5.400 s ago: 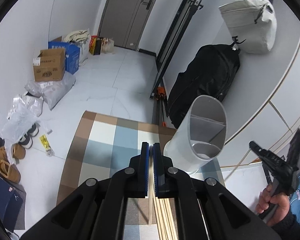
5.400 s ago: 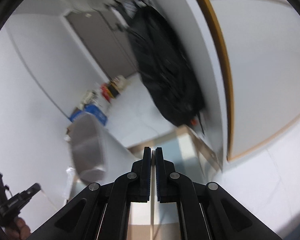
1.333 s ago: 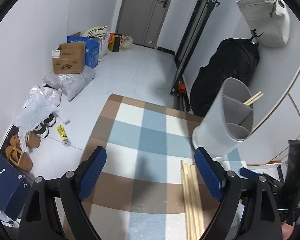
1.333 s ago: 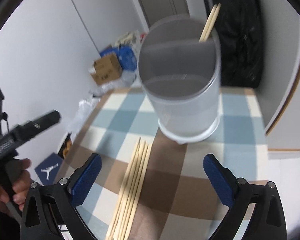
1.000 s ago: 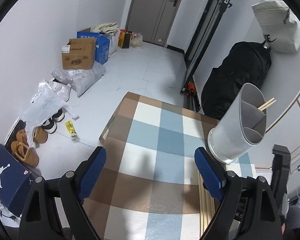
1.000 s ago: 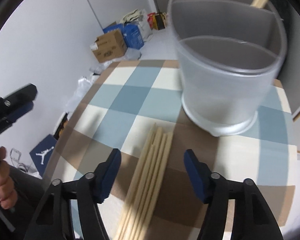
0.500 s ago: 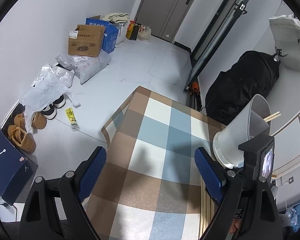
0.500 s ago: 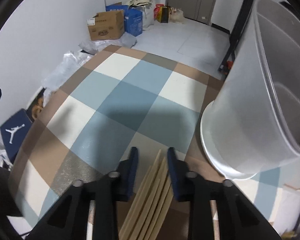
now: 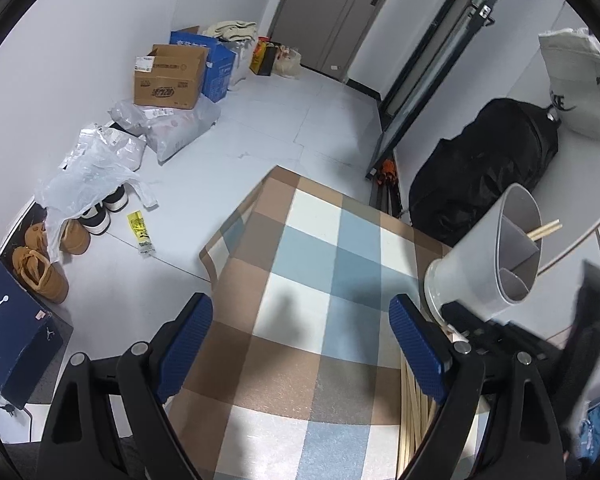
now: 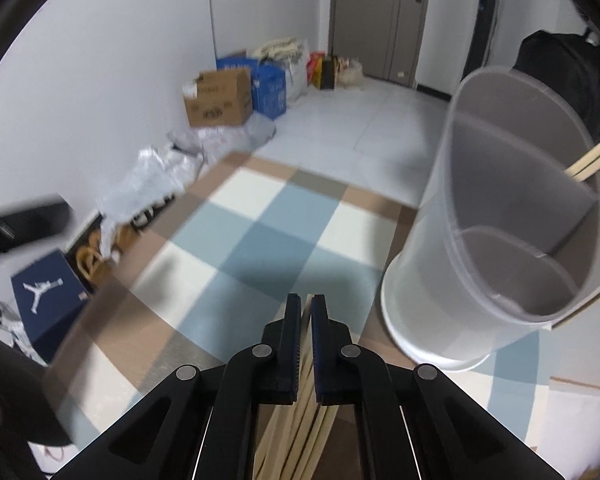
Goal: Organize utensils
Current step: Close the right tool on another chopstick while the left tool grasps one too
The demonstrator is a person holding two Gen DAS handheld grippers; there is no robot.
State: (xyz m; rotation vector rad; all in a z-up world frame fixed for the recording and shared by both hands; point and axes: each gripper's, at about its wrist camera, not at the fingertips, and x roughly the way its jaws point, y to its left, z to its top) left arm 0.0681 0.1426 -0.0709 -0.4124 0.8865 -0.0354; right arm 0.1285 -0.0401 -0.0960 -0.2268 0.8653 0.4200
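Beside the holder (image 10: 496, 248), right hand-held gripper (image 10: 306, 304) clamping chopsticks (image 10: 306, 364), checked cloth (image 9: 320, 264) clear leftward

I'm seeing a white Jumpman logo on the navy shoebox (image 9: 18, 322). The cardboard box (image 9: 168, 76) is showing a shipping label and dark print, both too small to read.

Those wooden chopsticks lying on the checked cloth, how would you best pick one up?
Pinch a chopstick across its thin width near the end facing the utensil holder, coming from above; they lie flat, side by side, running toward it. The right gripper is shut there.
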